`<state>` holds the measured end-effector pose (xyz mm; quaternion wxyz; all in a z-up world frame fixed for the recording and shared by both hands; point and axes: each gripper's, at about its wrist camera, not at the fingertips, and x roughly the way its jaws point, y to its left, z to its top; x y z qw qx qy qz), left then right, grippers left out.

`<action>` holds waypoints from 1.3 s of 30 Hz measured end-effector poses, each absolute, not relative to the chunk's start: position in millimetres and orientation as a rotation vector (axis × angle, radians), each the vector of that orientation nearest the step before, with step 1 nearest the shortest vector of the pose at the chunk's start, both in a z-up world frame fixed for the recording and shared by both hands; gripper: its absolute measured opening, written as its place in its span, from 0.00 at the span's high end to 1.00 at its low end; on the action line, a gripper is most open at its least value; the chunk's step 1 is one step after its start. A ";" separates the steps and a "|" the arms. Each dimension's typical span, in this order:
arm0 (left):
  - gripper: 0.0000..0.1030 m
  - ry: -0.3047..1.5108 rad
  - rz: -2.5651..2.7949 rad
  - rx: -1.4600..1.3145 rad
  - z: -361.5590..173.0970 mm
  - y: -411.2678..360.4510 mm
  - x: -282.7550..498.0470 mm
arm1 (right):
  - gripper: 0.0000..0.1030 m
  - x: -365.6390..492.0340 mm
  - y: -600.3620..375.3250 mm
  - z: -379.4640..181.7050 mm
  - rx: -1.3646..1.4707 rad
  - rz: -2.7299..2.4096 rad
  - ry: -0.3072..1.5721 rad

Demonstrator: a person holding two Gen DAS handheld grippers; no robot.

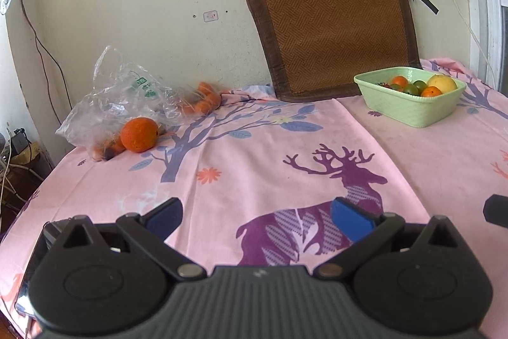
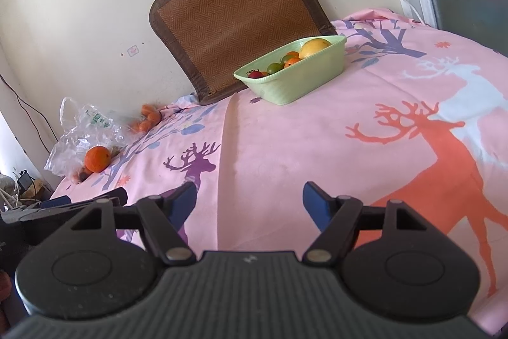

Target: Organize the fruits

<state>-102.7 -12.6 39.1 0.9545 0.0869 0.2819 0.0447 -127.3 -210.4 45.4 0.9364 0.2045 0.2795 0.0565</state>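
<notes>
The large round orange fruit (image 1: pixel 139 134) lay on the pink cloth with deer prints (image 1: pixel 254 155) that covered the table, at the far left, touching the crumpled clear plastic bag (image 1: pixel 117 97); some smaller orange fruits (image 1: pixel 203 101) lay behind the bag, near the wall. The pale green rectangular plastic basket (image 1: pixel 409 110) stood at the far right and already held several small fruits and one yellow one. Both claws were spread wide and held nothing: the left claw (image 1: pixel 256 216) hovered low over the purple deer, and the right claw (image 2: pixel 247 201) hovered beside it, well apart from all fruit. The orange looked firm and fairly heavy for its size, with a dimpled skin that should not slip much. I judged it best to take it across its middle, from the side away from the bag, because the thin film was soft and slippery and could be caught between the pads. Being round, it could roll on the cloth if pushed.
</notes>
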 end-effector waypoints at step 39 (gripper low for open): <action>0.00 0.624 0.067 0.197 32.9 -20.0 -100.3 | 0.23 -126.4 -215.6 47.5 0.409 0.121 0.544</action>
